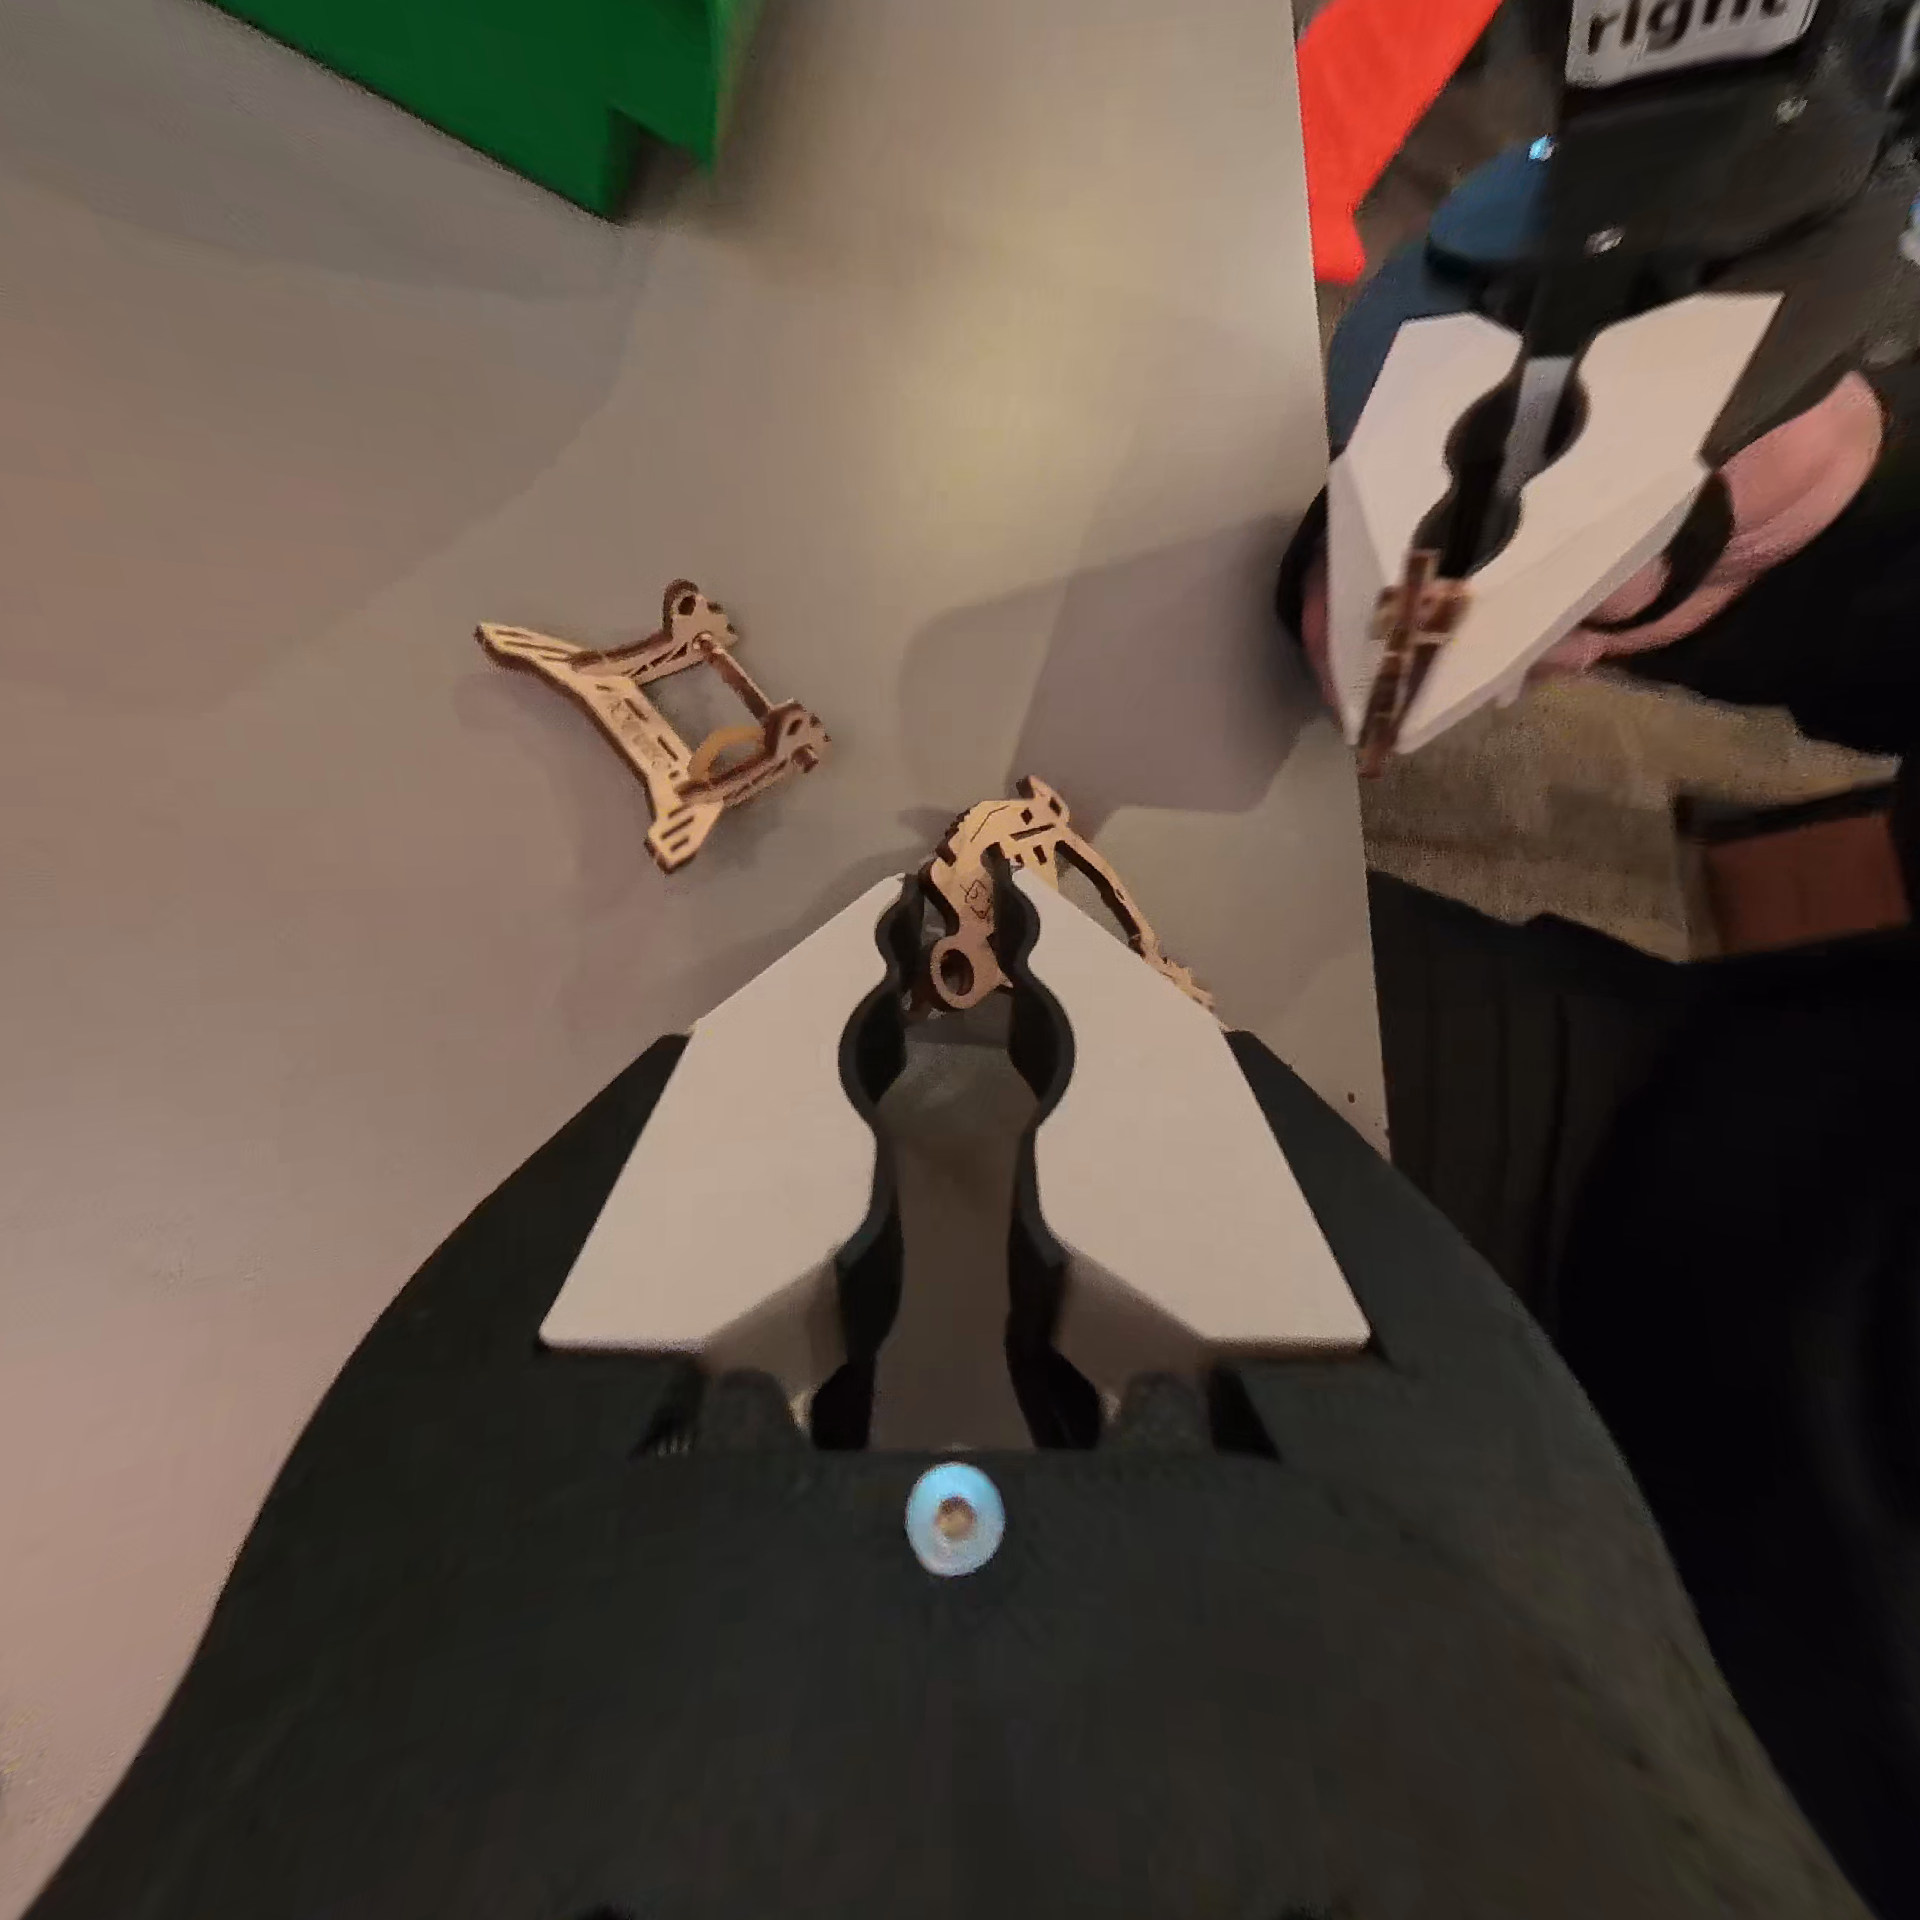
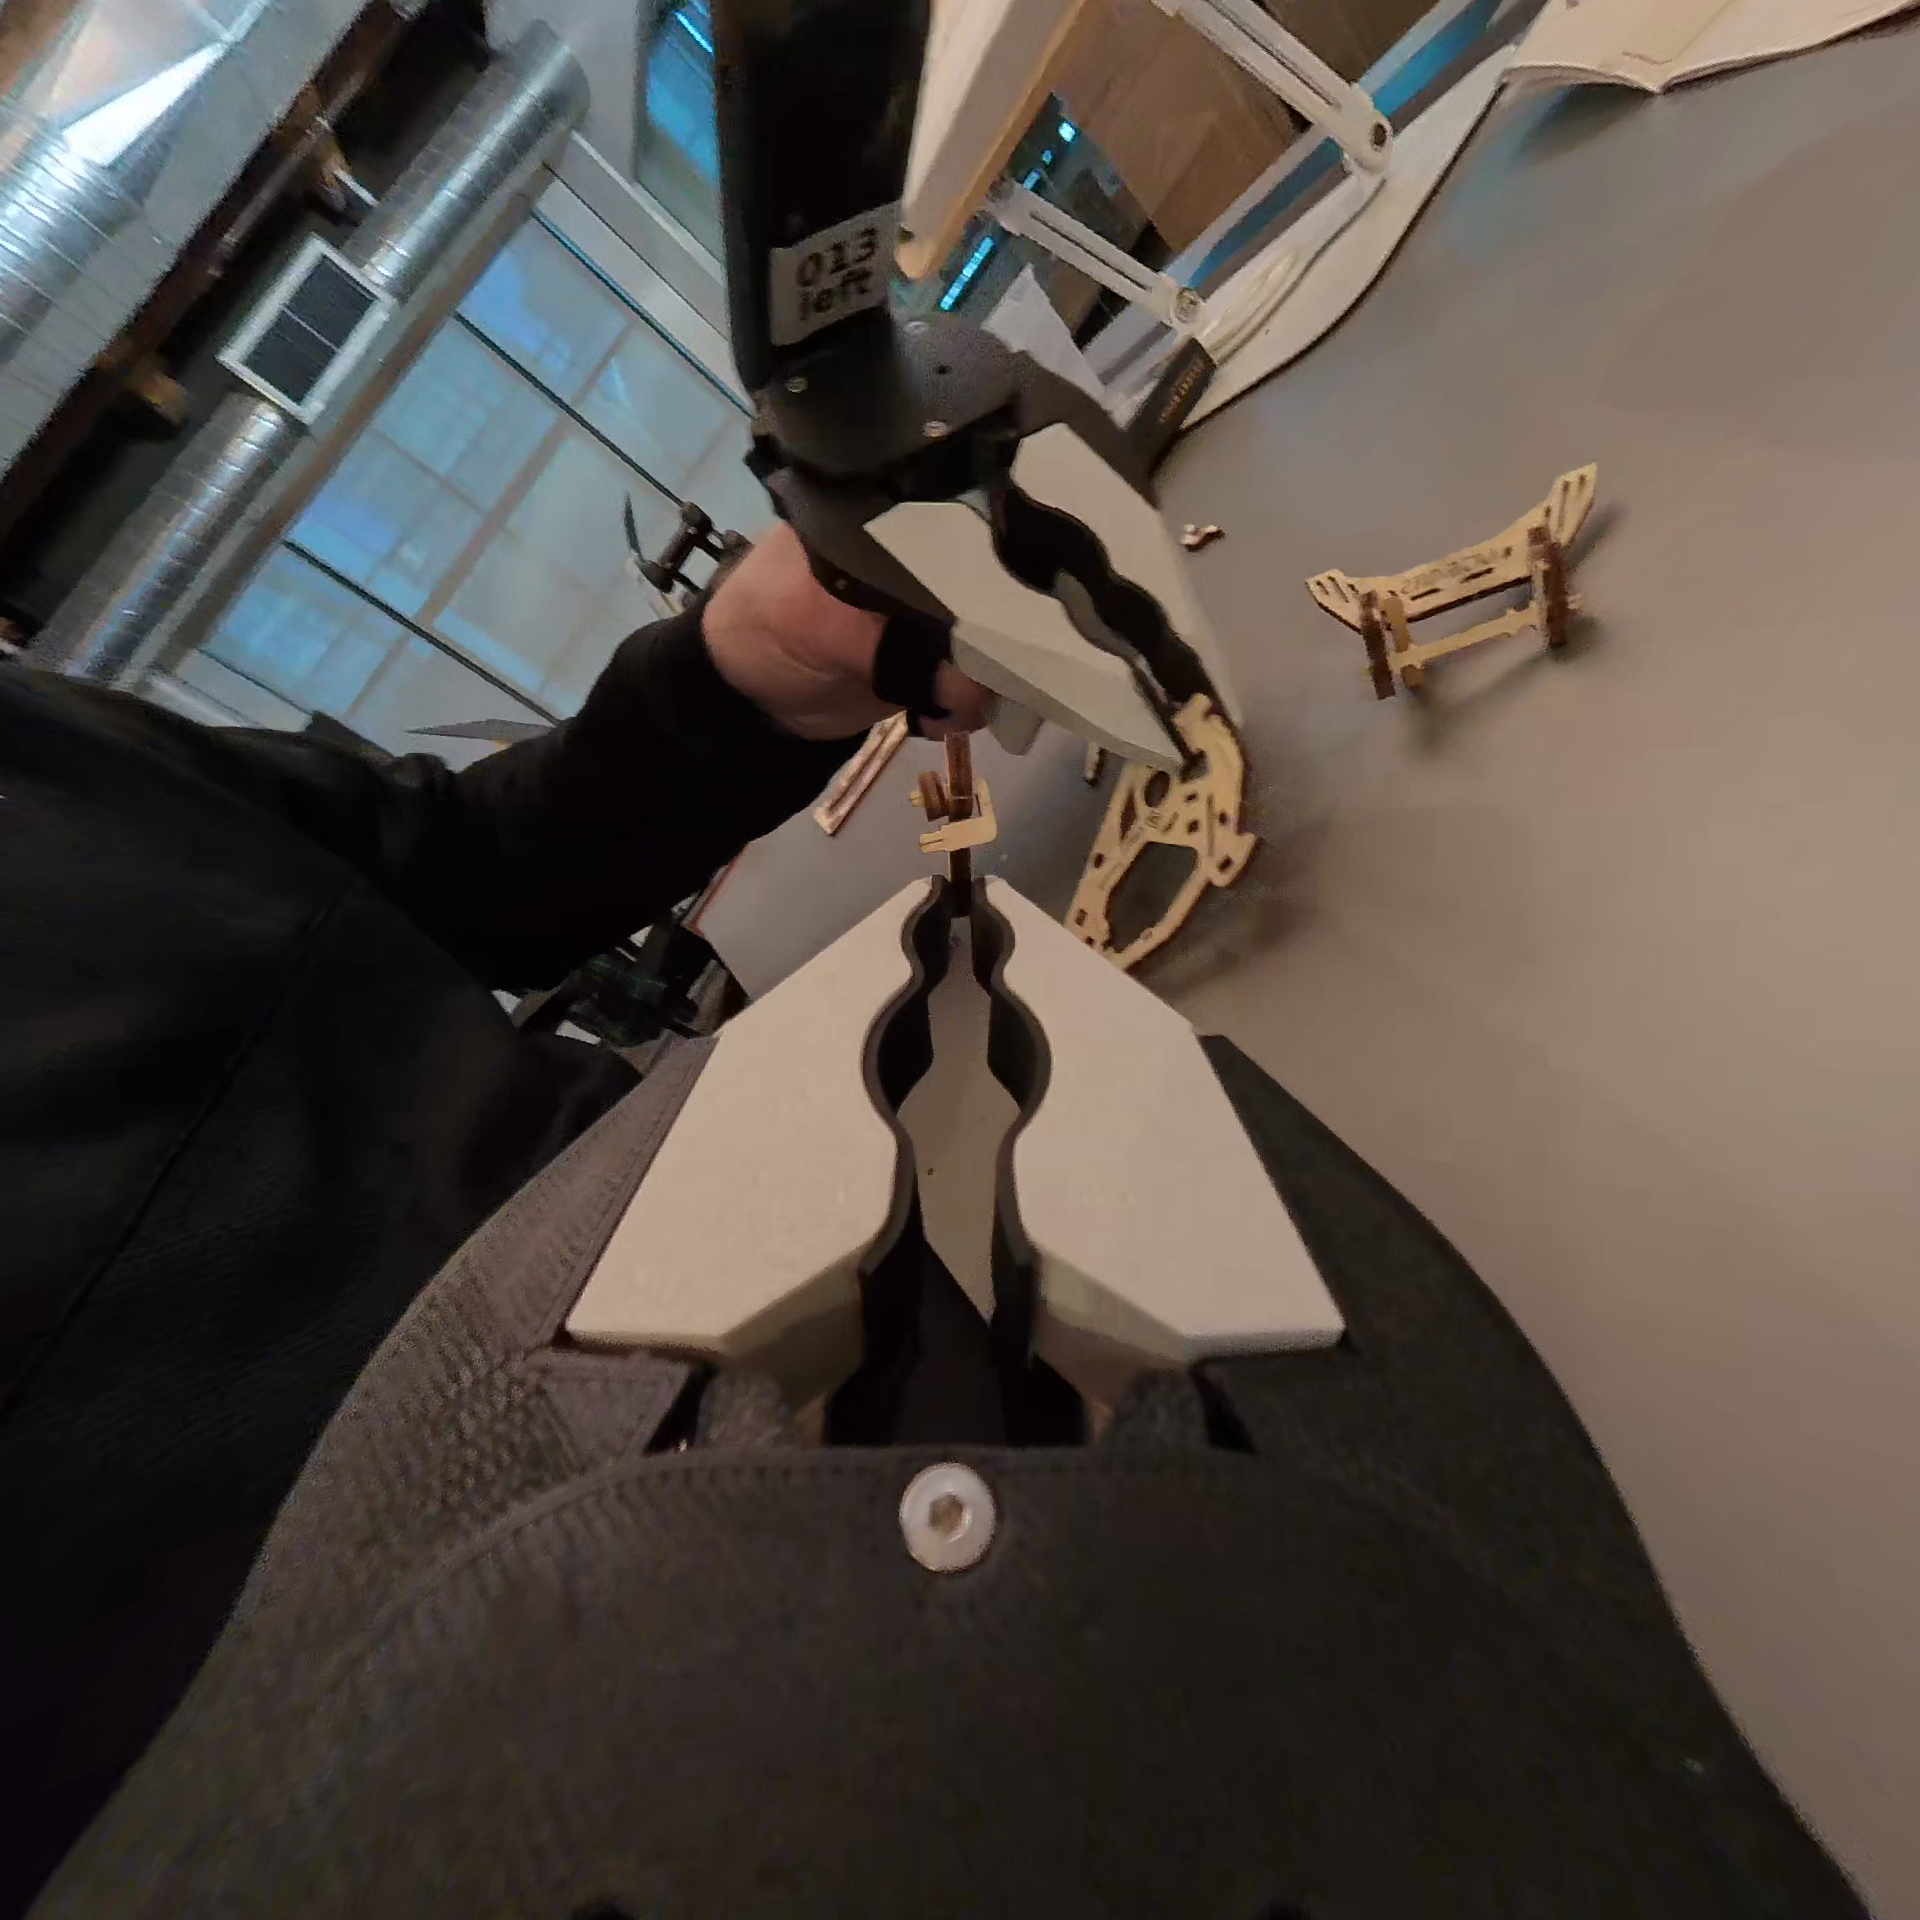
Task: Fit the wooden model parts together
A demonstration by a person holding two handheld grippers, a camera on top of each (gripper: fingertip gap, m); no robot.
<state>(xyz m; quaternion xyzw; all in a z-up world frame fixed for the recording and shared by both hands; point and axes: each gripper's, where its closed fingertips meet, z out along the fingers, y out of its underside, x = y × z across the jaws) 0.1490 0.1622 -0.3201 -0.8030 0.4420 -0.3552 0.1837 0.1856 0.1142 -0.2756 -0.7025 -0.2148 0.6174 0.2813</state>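
My left gripper [image 1: 961, 888] is shut on a flat cut-out wooden frame piece [image 1: 982, 904] near the table's right edge; in the right wrist view the frame [image 2: 1169, 842] hangs from that gripper [image 2: 1184, 753] with its lower end near the grey table. My right gripper [image 2: 961, 888] is shut on a small wooden sub-assembly [image 2: 951, 805] with a cross bar, held in the air off the table's edge; it also shows in the left wrist view [image 1: 1408, 634]. A partly built wooden stand [image 1: 665, 722] with a rubber band rests on the table; it also shows in the right wrist view [image 2: 1455, 597].
The grey table [image 1: 312, 935] ends at a straight edge at right [image 1: 1340, 727]. A green block [image 1: 520, 83] lies at the far side and a red block [image 1: 1371, 114] beyond the edge. Small wooden bits [image 2: 1200, 535] and paper sheets [image 2: 1704, 42] lie on the table. A person's hand [image 2: 790, 665] holds the left gripper. Left tips to right tips: about 8 cm.
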